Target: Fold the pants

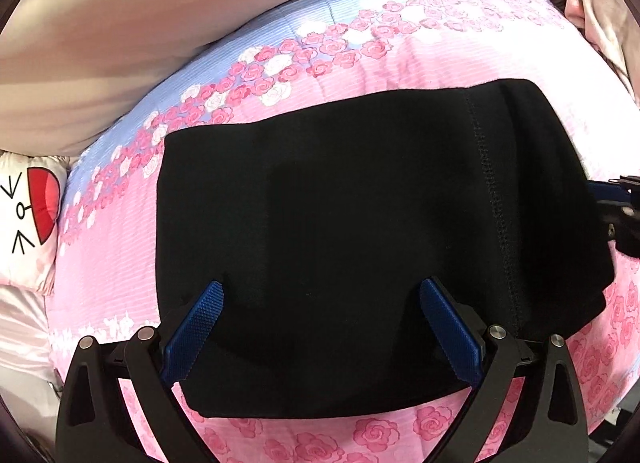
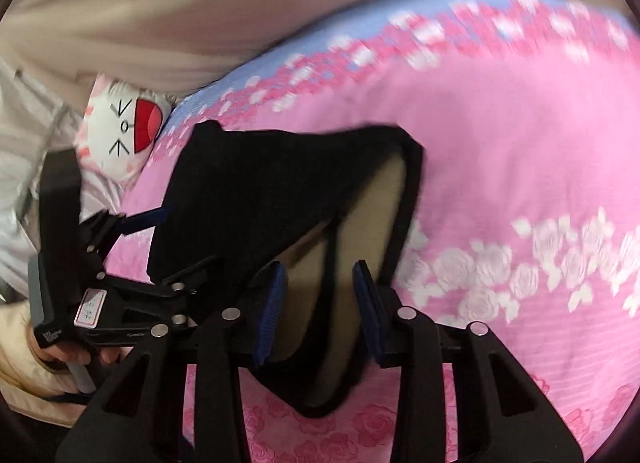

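Black pants (image 1: 360, 223) lie folded on the bed (image 1: 460, 59), soft, light and limp, lined in tan fleece. Your left gripper (image 1: 320, 327) stands wide open over them, holding nothing; your right gripper (image 2: 320, 303) is half-closed around the waistband, contact unclear. Take thick edges.

bedroom: floral bedspread (image 1: 460, 63), cartoon pillow (image 1: 28, 215).

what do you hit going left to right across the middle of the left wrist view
cartoon-face pillow → pink rose-print bedsheet → folded black pants → tip of the right gripper at the frame's right edge
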The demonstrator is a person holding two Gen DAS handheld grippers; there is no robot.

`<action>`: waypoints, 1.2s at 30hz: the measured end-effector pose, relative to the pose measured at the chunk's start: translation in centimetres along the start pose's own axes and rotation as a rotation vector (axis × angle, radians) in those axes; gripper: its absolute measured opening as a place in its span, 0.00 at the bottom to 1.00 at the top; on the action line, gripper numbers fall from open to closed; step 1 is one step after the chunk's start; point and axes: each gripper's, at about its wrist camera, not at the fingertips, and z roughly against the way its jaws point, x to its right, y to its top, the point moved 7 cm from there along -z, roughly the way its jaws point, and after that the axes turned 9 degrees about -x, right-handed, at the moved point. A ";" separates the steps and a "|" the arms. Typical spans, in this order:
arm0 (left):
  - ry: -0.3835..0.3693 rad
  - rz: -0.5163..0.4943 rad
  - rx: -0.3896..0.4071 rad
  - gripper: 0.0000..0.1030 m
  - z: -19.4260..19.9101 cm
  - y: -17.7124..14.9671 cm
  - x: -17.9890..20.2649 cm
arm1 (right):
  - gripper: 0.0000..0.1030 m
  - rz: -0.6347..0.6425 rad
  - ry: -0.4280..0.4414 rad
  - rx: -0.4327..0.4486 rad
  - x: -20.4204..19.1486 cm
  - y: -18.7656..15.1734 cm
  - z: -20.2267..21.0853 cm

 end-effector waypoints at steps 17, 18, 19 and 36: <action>0.009 0.037 0.005 0.95 0.0 -0.4 1.0 | 0.07 -0.007 0.142 -0.020 -2.4 1.6 0.5; -0.005 0.040 0.017 0.95 0.4 -0.3 1.1 | 0.07 -0.032 0.143 0.014 -1.6 1.6 1.5; -0.019 0.041 0.028 0.95 0.6 -0.3 1.2 | 0.07 -0.094 0.116 0.027 0.5 1.2 1.5; 0.045 -0.007 0.039 0.95 -0.3 -0.1 1.1 | 0.23 -0.245 -0.051 0.229 3.5 -0.8 7.5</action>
